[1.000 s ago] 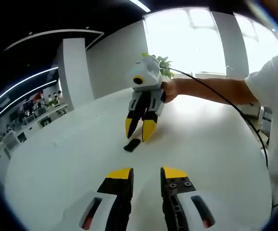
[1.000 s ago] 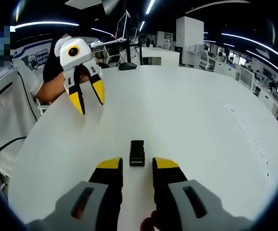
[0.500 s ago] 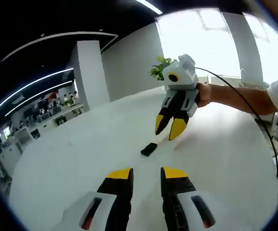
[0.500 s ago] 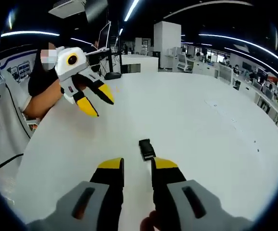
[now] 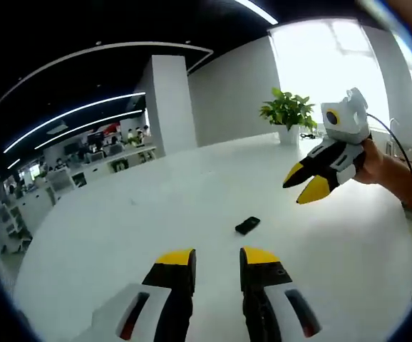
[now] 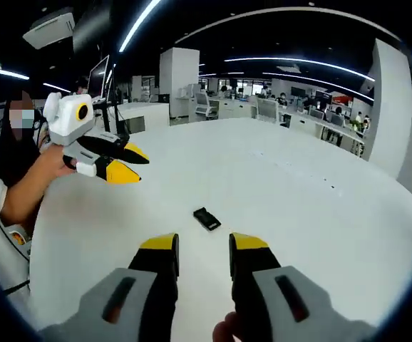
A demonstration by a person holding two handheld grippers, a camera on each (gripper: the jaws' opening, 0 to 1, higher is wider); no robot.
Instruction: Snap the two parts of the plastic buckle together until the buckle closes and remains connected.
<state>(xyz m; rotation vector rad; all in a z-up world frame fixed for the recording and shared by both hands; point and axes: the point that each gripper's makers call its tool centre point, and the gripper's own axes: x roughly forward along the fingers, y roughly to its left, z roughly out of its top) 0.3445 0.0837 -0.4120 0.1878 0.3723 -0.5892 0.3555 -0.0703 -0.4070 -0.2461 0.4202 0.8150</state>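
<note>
Ahead of both sets of fingers, the white counter (image 5: 120,235) carries the black buckle (image 6: 207,219), apparently already joined. Left gripper (image 5: 217,260) and right gripper (image 6: 202,244) have lifted away, slightly parted, holding nothing.

No legible text, labels, brands or numbers anywhere; distant office signage beyond the fingertips is too blurred to read.
</note>
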